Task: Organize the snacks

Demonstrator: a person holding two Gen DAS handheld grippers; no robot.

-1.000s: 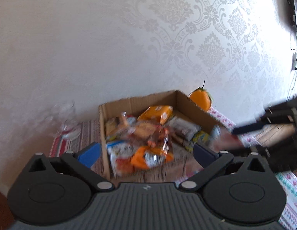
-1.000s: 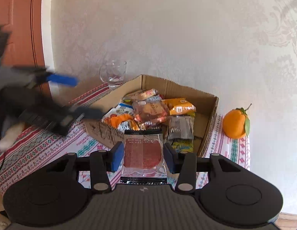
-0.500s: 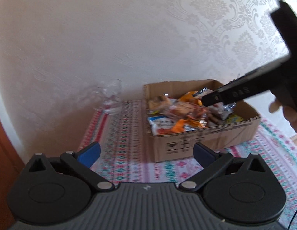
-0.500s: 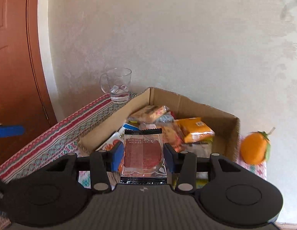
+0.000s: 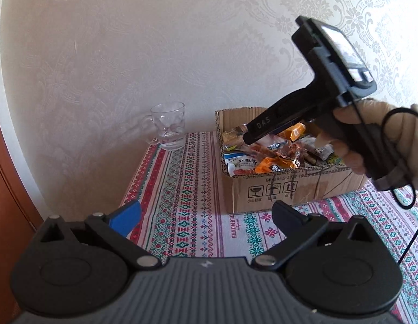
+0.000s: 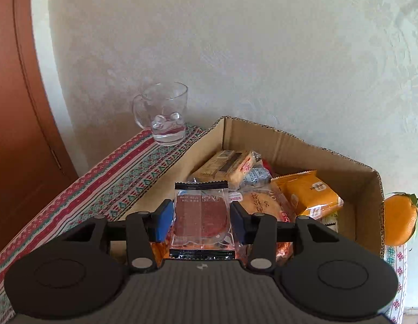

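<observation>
A clear snack packet [image 6: 200,197] with a reddish-brown slab inside stands between the fingers of my right gripper [image 6: 200,217]. The jaws are opening, and the pads still touch the packet's sides. This gripper hovers over the near end of an open cardboard box [image 6: 290,145] holding several snack packs, among them an orange one [image 6: 308,194]. In the left wrist view the right gripper [image 5: 248,135] reaches over the box [image 5: 276,189], held by a person's hand [image 5: 384,135]. My left gripper [image 5: 206,213] is open with nothing in it, over the patterned tablecloth [image 5: 181,202] in front of the box.
A glass mug [image 5: 169,127] stands on the cloth left of the box, against the wall. An orange [image 6: 399,218] sits just past the box's right end. A brown door [image 6: 14,108] lies to the left. A black cable [image 5: 408,243] hangs from the right hand.
My right gripper has carried the packet forward and down over the box. The left gripper has swung away from above the box, to the cloth in front of it.
</observation>
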